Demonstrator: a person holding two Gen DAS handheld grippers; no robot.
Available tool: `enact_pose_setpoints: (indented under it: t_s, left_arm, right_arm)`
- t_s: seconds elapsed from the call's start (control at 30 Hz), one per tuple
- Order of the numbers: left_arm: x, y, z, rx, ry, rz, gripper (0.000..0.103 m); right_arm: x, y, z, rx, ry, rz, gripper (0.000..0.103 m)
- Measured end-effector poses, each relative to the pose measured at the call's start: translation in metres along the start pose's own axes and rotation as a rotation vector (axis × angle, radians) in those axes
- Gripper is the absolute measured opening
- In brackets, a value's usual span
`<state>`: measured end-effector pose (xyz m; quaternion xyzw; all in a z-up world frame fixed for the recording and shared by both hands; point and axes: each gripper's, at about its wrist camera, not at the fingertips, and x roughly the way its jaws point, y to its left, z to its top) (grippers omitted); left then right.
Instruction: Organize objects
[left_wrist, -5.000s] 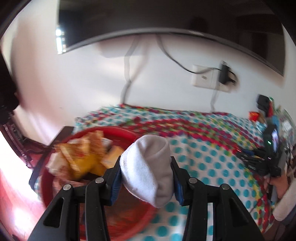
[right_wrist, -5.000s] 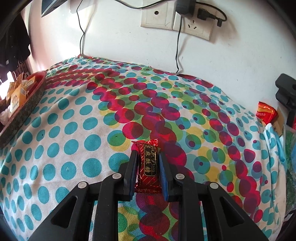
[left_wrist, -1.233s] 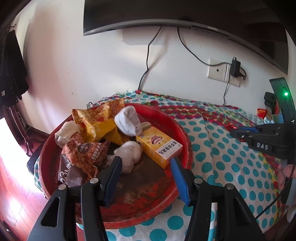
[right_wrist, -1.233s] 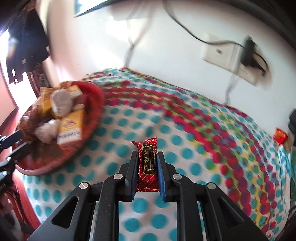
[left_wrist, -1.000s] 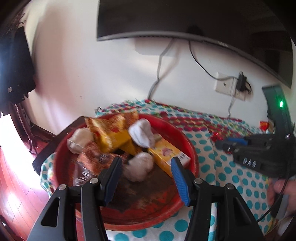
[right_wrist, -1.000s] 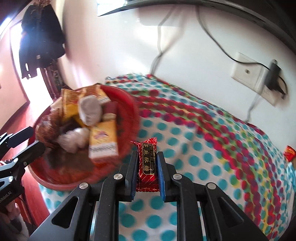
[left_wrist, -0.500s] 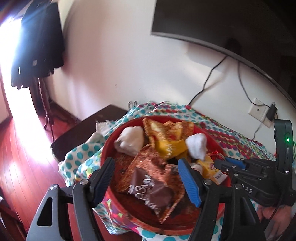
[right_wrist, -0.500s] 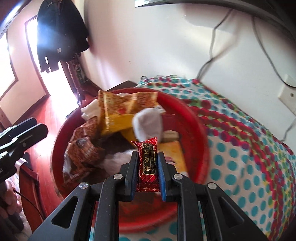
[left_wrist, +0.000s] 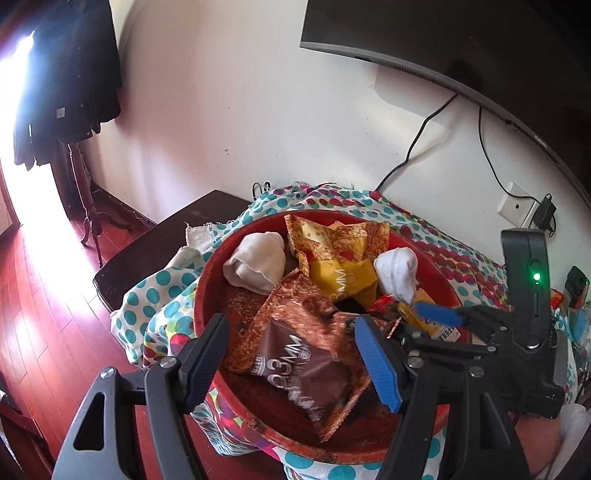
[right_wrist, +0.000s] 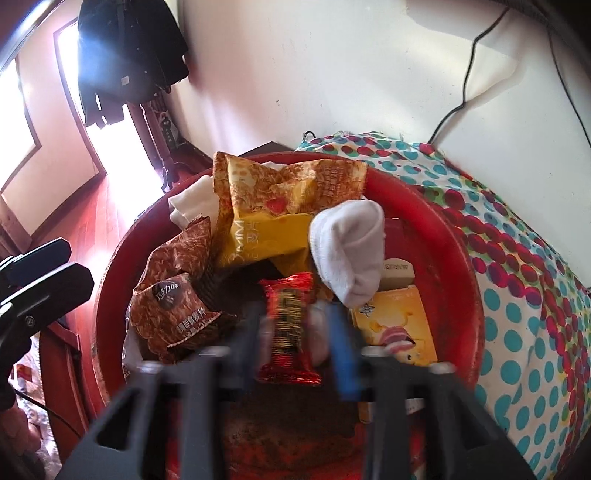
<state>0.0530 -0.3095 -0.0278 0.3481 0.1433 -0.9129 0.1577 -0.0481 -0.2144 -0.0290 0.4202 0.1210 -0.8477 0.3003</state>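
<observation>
Red snack bar (right_wrist: 290, 328) lies loose between the just-opened jaws of the right gripper (right_wrist: 295, 332), over the red bowl (right_wrist: 436, 221) of snack packets and socks. Left gripper (left_wrist: 295, 354) hovers spread and empty above the brown packet (left_wrist: 306, 354).

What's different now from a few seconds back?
The right gripper carried the red candy bar from the dotted cloth to over the red basin; its jaws have just been opening, releasing it. The left gripper, open, dropped its white sock there earlier. The basin stayed put.
</observation>
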Motion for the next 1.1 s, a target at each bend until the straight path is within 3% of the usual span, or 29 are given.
enact_pose_setpoints:
  t_s: [0.03, 0.13, 0.17, 0.23, 0.47, 0.8, 0.93, 1.1]
  left_arm:
    - [0.000, -0.001, 0.000, 0.002, 0.002, 0.000, 0.072]
    - [-0.001, -0.006, -0.001, 0.016, 0.008, 0.013, 0.072]
    - [0.000, -0.007, -0.001, 0.021, 0.011, 0.016, 0.072]
    - [-0.001, -0.010, -0.002, 0.030, 0.016, 0.027, 0.072]
    - [0.000, -0.030, -0.006, 0.094, 0.043, 0.050, 0.072]
    - [-0.001, -0.066, -0.017, 0.223, 0.062, 0.086, 0.075]
    - [-0.013, -0.078, -0.024, 0.269, 0.011, 0.022, 0.075]
    - [-0.013, -0.089, -0.025, 0.312, 0.019, 0.028, 0.075]
  right_arm:
    - [-0.004, -0.002, -0.002, 0.006, -0.008, 0.003, 0.076]
    - [-0.024, -0.009, -0.007, 0.030, -0.023, -0.021, 0.080]
    - [-0.031, -0.012, -0.009, 0.043, -0.024, -0.028, 0.090]
    - [-0.045, -0.017, -0.016, 0.075, -0.014, -0.056, 0.097]
    - [-0.076, -0.006, -0.048, 0.008, 0.019, -0.137, 0.097]
    - [-0.074, 0.002, -0.075, 0.027, 0.076, -0.106, 0.098]
    - [-0.075, 0.004, -0.079, 0.021, 0.081, -0.120, 0.098]
    - [-0.076, 0.004, -0.080, 0.030, 0.087, -0.126, 0.098]
